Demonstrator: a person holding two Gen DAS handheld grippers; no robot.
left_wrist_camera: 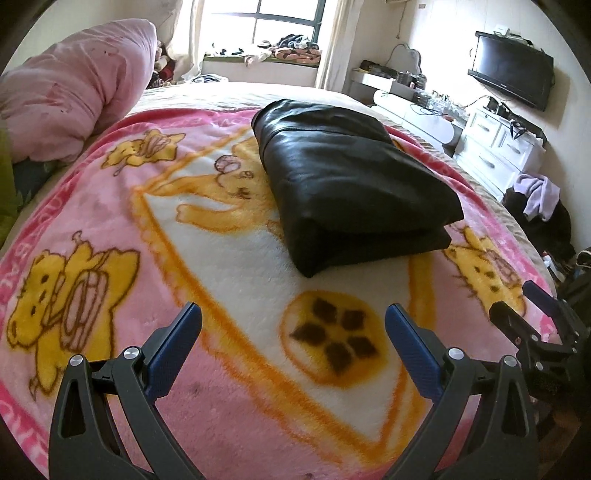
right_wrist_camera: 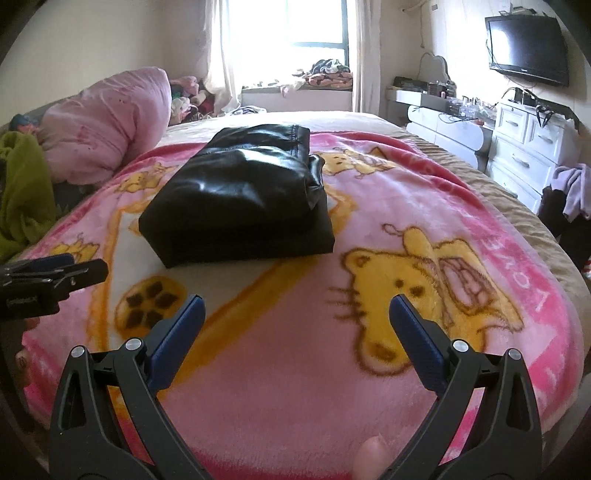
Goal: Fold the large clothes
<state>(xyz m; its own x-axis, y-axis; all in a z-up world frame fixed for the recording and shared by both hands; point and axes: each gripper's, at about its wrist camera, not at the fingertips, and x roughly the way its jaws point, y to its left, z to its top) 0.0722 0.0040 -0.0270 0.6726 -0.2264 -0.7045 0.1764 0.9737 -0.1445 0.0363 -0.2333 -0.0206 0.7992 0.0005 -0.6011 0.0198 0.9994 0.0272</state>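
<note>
The folded garment (left_wrist_camera: 351, 177) lies on the blanket (left_wrist_camera: 229, 280) that covers the bed (right_wrist_camera: 524, 206), well ahead of both claws — the left claw (left_wrist_camera: 293, 319) and the right claw (right_wrist_camera: 297, 312) hang side by side over the blanket's near part, touching nothing. A bundled quilt (left_wrist_camera: 70, 88) sits on the bed to the garment's left. Behind the bed is the window (left_wrist_camera: 280, 22); to its right stands a dresser (right_wrist_camera: 532, 147), a television (right_wrist_camera: 528, 44) on the wall above it.
</note>
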